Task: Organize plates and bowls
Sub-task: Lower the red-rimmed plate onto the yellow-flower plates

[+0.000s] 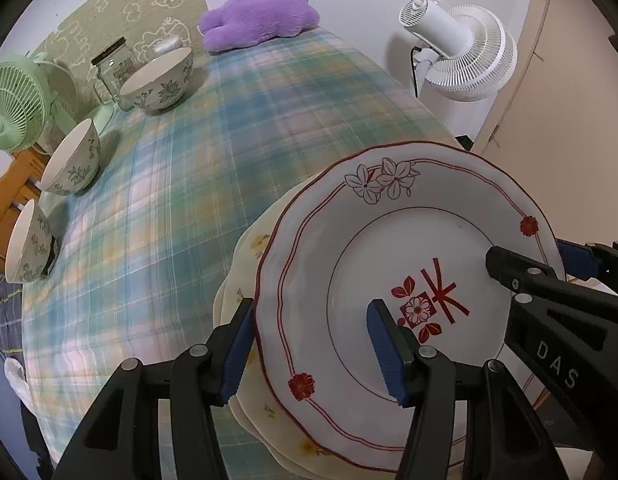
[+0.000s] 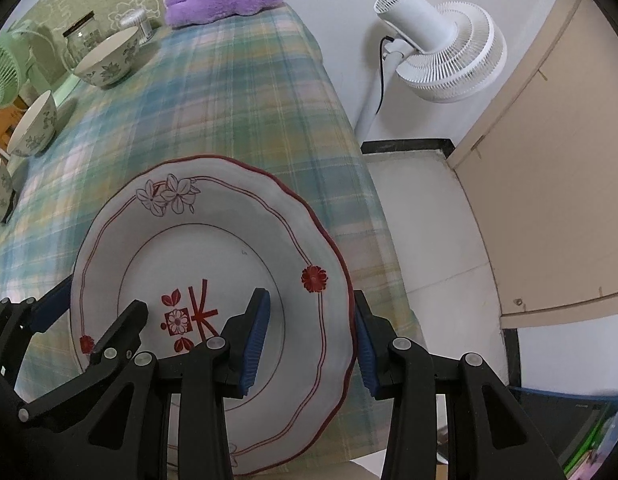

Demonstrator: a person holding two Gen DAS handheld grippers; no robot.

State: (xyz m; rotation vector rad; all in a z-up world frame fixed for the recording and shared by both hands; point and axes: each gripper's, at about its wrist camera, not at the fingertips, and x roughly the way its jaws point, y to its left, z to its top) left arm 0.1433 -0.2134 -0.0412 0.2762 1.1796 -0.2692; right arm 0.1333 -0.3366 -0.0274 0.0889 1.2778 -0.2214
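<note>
a plaid bedspread [image 1: 237,128] covered the bed; a purple plush cushion [image 1: 261,16] lay by the pale wall, a white fan [image 2: 441,52] stood on the white floor.

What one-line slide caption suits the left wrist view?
Two grippers straddle opposite rims of a red-trimmed white floral plate above a pale yellow plate on plaid cloth.

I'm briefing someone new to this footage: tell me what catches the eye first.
The red-trimmed plate fills the foreground, its rim straddled by the left gripper and right gripper on opposite sides, above a cream plate. Three floral bowls line the plaid cloth's left edge; a purple plush lies at the far end.
</note>
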